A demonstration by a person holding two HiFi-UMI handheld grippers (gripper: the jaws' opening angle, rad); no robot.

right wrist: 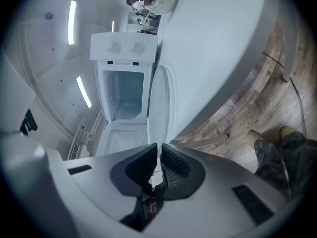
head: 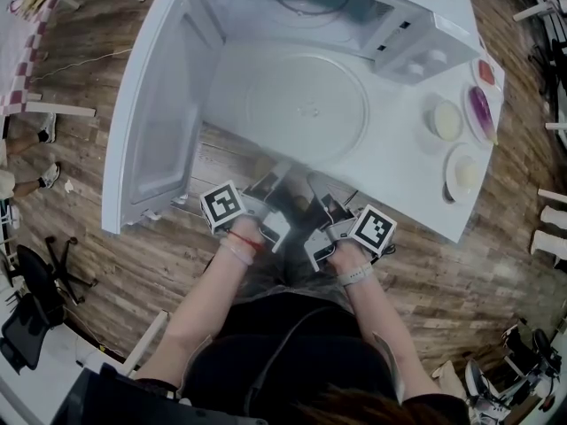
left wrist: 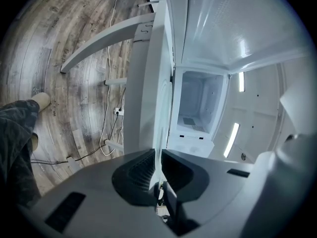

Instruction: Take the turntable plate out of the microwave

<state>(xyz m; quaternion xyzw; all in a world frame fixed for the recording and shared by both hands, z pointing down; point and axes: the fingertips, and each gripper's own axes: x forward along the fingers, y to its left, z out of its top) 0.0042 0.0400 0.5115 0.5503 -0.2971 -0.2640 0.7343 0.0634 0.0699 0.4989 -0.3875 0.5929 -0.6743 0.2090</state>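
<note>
So the big white table point(head: 438, 204) takes up most of the shot, and the microwave point(head: 430, 7) sits on it near the front edge, which is why it can be reached from a standing spot on the wood floor point(head: 177, 264). Its door point(head: 151, 122) hangs wide open to the left, well out of the way, so nothing blocks the opening.

The plate point(head: 306, 109) is the clear round glass one. As far as I can tell it's already out of the cavity, hanging roughly level in the air just in front of the opening and over the front of the table. It's wide and thin, and I'd guess slippery, so a grip at two spots along the near rim makes sense to stop it tipping.

Three little dishes point(head: 447, 119) sit off to the right on the table, well apart from all this.

The left gripper point(head: 270, 179) is clamped on the near rim. Its own view shows the thin glass edge pinched right between the ribbed pads. The right gripper point(head: 319, 186) is the same deal just beside it, jaws squeezed on the rim.

What's left, I reckon, is finding somewhere to set it down.
</note>
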